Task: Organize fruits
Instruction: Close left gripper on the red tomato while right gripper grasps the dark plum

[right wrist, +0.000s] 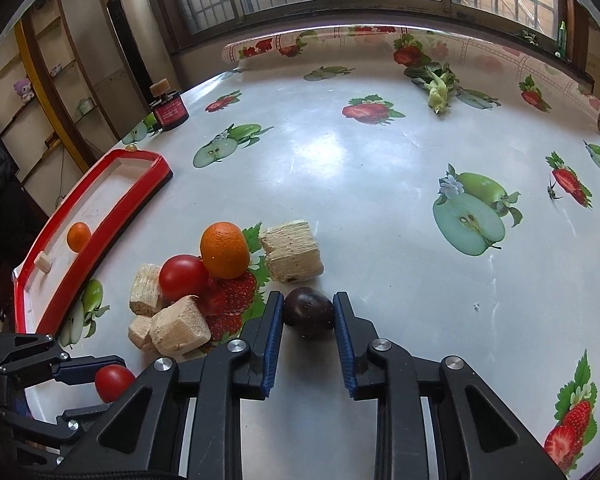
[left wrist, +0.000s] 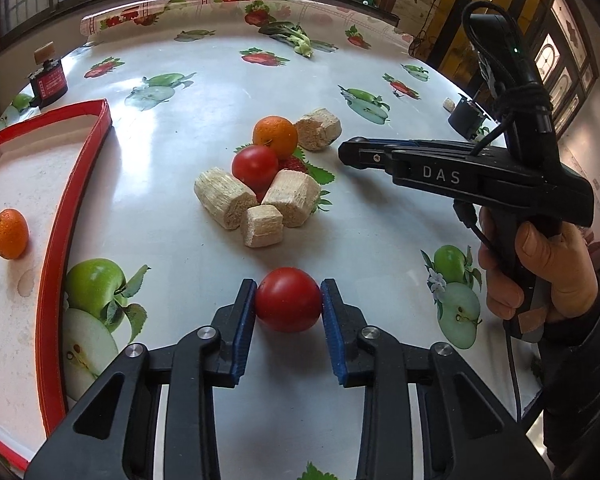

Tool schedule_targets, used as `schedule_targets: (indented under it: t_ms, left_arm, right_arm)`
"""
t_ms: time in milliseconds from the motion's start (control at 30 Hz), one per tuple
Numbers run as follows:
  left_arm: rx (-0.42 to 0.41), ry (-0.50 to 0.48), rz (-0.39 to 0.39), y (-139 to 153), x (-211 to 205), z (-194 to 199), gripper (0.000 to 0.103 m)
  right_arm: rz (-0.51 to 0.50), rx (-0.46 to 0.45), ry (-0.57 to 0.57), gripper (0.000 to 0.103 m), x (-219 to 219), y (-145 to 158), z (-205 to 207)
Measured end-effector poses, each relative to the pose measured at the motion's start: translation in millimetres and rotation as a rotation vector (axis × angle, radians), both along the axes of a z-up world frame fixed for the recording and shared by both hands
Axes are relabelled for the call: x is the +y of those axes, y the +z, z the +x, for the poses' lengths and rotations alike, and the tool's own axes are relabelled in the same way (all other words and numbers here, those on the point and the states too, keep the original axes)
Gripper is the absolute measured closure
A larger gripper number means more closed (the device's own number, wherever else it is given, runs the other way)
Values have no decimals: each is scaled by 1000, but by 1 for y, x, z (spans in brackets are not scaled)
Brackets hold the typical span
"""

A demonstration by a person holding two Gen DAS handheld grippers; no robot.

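The red tray (left wrist: 76,184) is cut off at the left edge; it holds one orange (left wrist: 10,233) and a small pale block (right wrist: 44,261). The left gripper (left wrist: 288,300) clamps a smooth round tomato (left wrist: 288,299) on the glossy tablecloth (left wrist: 380,240). The right gripper (right wrist: 309,312) squeezes a dark plum (right wrist: 309,311) beside rough, fibrous blocks (right wrist: 180,326).
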State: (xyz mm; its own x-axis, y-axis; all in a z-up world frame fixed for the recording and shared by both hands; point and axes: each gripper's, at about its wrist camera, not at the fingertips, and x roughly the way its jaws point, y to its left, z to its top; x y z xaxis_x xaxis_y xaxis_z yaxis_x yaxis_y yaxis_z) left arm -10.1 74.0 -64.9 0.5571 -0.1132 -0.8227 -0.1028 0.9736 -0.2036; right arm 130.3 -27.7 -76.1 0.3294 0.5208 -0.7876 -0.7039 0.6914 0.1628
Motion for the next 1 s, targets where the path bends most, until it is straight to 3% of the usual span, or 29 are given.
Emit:
schedule_targets:
  t_ms: [400, 1000]
  left_arm:
    - [-74, 109, 58, 35, 36, -32, 73]
    - [-104, 266, 91, 52, 99, -72, 73]
  right_arm:
    - [100, -8, 19, 77, -14, 38, -37]
    - [140, -23, 162, 78, 46, 66, -78]
